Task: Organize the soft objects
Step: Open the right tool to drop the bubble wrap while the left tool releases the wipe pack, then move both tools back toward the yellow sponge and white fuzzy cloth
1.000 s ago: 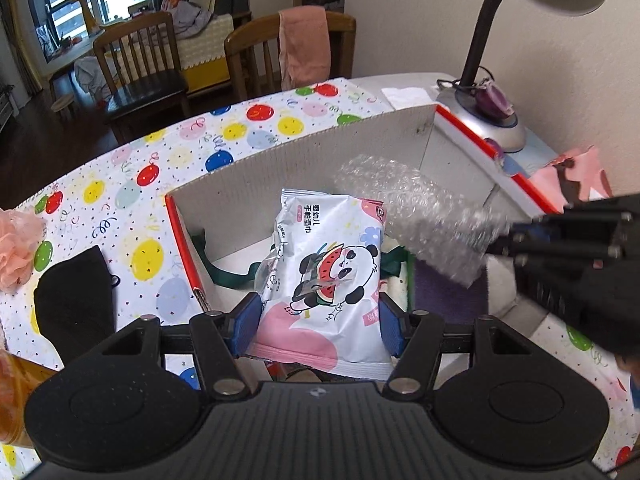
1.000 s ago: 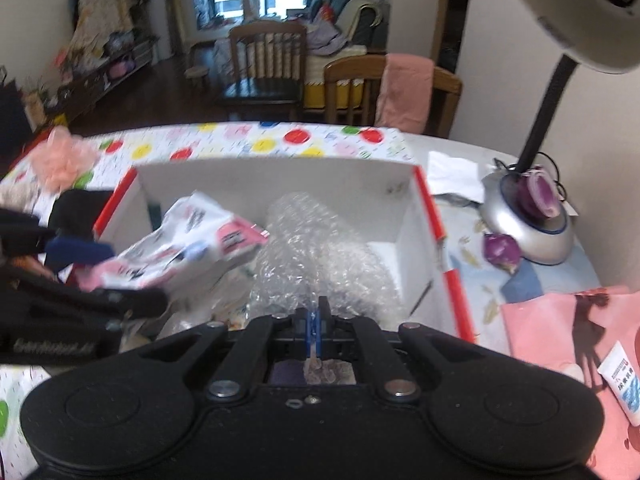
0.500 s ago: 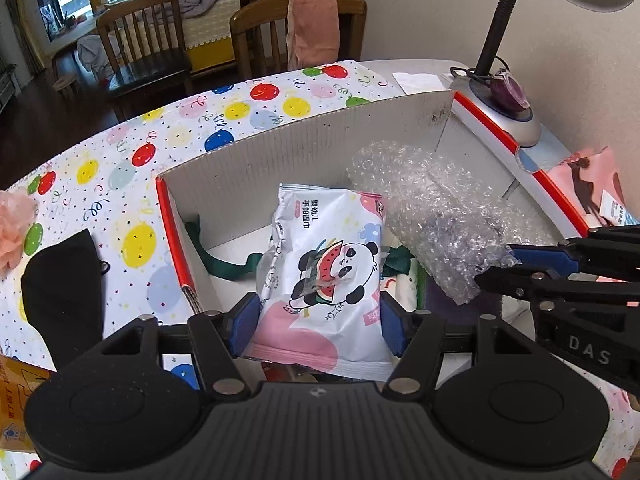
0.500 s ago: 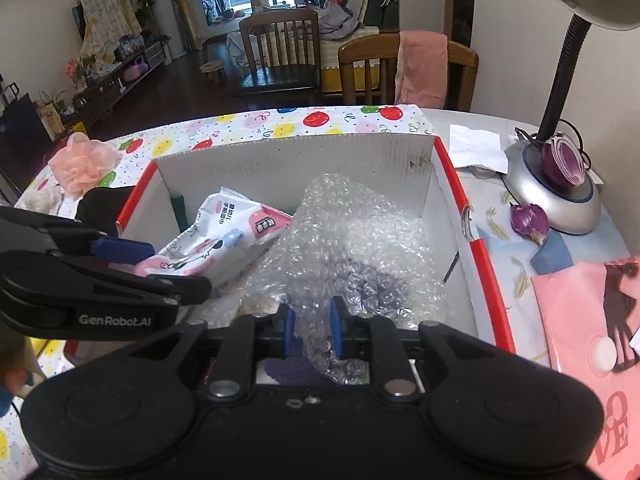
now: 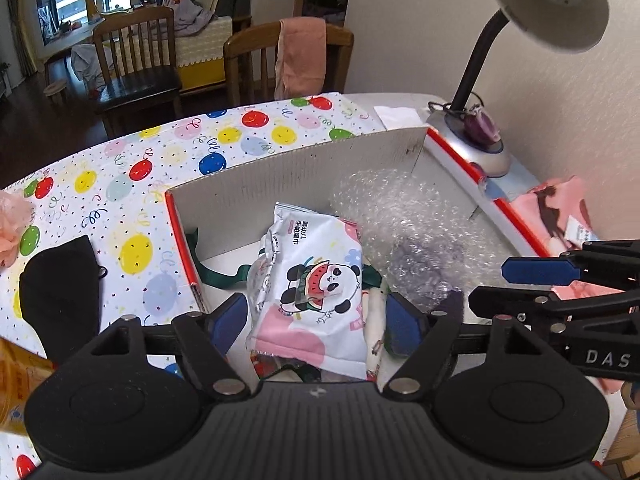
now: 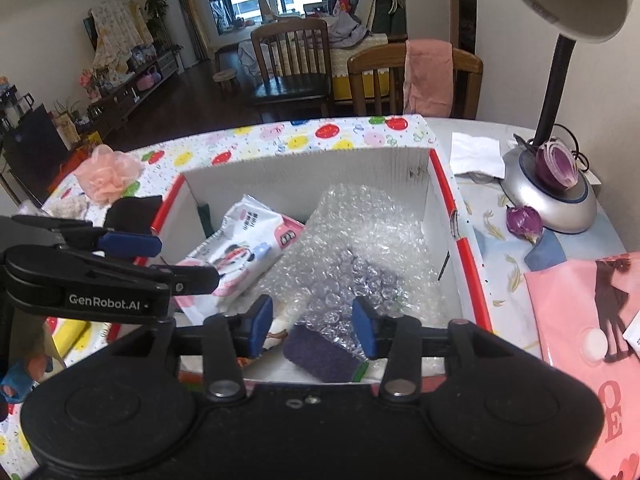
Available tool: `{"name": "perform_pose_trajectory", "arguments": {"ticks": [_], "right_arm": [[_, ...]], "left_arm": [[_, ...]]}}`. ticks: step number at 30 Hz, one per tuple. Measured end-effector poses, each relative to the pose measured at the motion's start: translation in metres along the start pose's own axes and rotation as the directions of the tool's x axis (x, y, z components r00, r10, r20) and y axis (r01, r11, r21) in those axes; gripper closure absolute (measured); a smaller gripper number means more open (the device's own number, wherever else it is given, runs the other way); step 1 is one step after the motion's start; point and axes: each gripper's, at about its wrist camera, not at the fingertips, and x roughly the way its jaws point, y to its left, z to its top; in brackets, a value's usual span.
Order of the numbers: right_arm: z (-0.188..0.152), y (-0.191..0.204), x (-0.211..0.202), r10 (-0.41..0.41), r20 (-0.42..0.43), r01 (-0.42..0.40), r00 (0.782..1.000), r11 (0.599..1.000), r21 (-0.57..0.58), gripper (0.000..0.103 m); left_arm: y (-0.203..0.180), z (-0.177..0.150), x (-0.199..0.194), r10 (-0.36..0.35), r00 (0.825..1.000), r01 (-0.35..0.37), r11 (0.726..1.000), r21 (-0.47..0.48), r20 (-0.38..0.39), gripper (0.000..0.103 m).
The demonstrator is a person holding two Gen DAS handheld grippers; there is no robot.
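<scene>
A white cardboard box with red edges [image 5: 304, 168] [image 6: 460, 248] stands on the balloon-print tablecloth. Inside lie a panda-print wet-wipes pack [image 5: 316, 280] [image 6: 240, 248], a sheet of bubble wrap [image 5: 404, 224] [image 6: 352, 248], a purple sponge [image 6: 320, 354] and green fabric [image 5: 216, 274]. My left gripper [image 5: 316, 322] is open, its pads on either side of the wipes pack without touching it. My right gripper [image 6: 312, 328] is open and empty above the bubble wrap's near edge. A black cloth [image 5: 60, 284] and a pink mesh puff [image 6: 108, 174] lie outside the box, to its left.
A desk lamp [image 5: 480, 128] [image 6: 552, 184] stands right of the box with onion pieces [image 6: 524, 220] by its base. A pink bag [image 6: 584, 320] lies at the right. A white tissue [image 6: 476, 154] lies behind the box. Chairs [image 5: 136, 60] stand beyond the table.
My right gripper opened and let the bubble wrap drop into the box. My left gripper opened wider and the wipes pack now rests in the box. Both pulled back slightly.
</scene>
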Motion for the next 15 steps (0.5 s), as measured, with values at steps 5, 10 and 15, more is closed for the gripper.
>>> {"name": "perform_pose_trajectory", "arguments": {"ticks": [5, 10, 15], "right_arm": [[0.002, 0.007, -0.021, 0.015, 0.045, -0.016, 0.999, 1.000, 0.007, 0.050], [0.002, 0.017, -0.041, 0.032, 0.091, -0.034, 0.995, 0.999, 0.018, 0.047], [0.003, 0.033, -0.056, 0.052, 0.128, -0.054, 0.990, 0.998, 0.015, 0.043]], "left_arm": [[0.006, -0.006, -0.023, -0.007, 0.999, 0.007, 1.000, -0.008, 0.036, 0.027], [0.014, -0.013, -0.050, -0.008, 0.997, 0.009, 1.000, -0.016, 0.071, 0.027], [0.026, -0.020, -0.081, -0.007, 0.993, 0.011, 0.999, -0.035, 0.116, 0.027]]}}
